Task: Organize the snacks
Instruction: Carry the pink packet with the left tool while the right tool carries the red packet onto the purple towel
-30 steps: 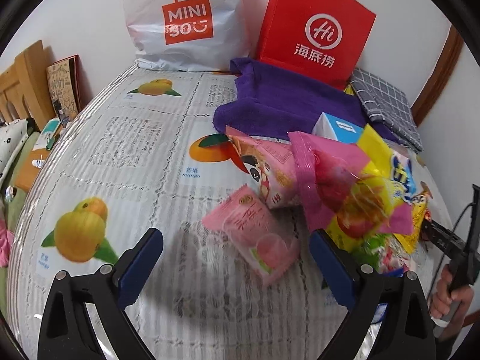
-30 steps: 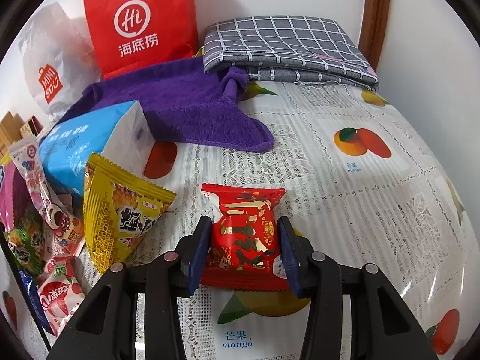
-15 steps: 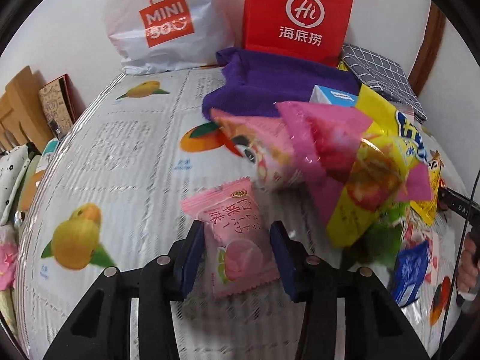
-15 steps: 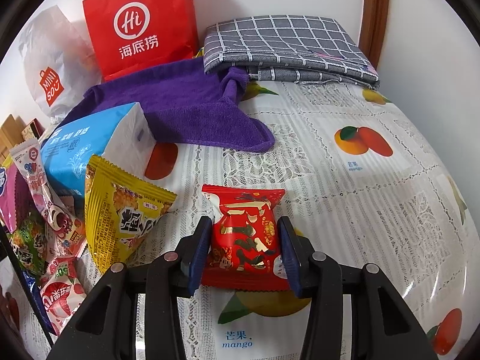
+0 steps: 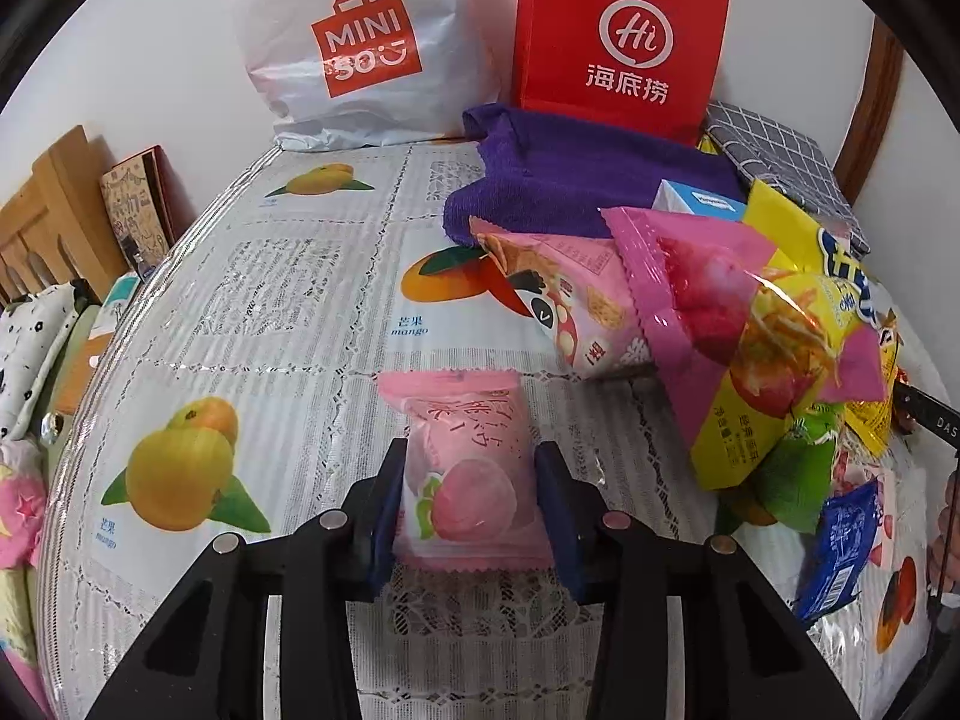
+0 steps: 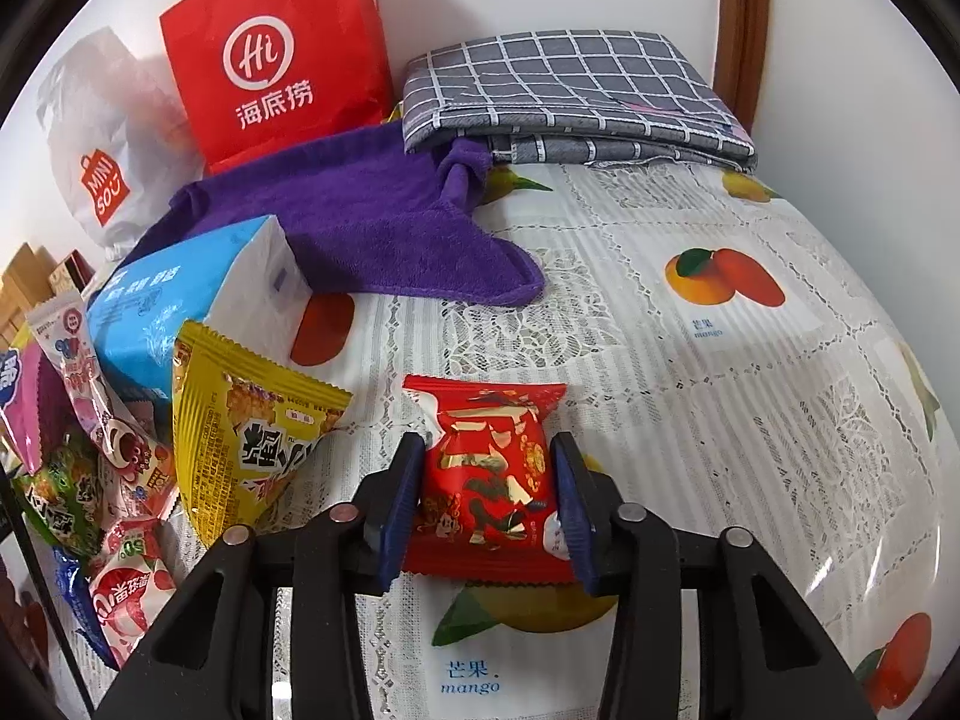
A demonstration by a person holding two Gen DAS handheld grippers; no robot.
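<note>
1. Table cover: glossy clear plastic sheet over white lace-patterned cloth with fruit prints
2. Pink snack packet: matt plastic film, crimped serrated ends
3. Red snack packet: glossy plastic film with gold foil print
4. Yellow snack bag: shiny crinkled foil-plastic
5. Purple towel: matt, fuzzy terry cloth
6. Checked grey fabric: smooth woven cloth, folded
7. Red bag: smooth stiff paper
8. White bag: thin crinkled plastic
</note>
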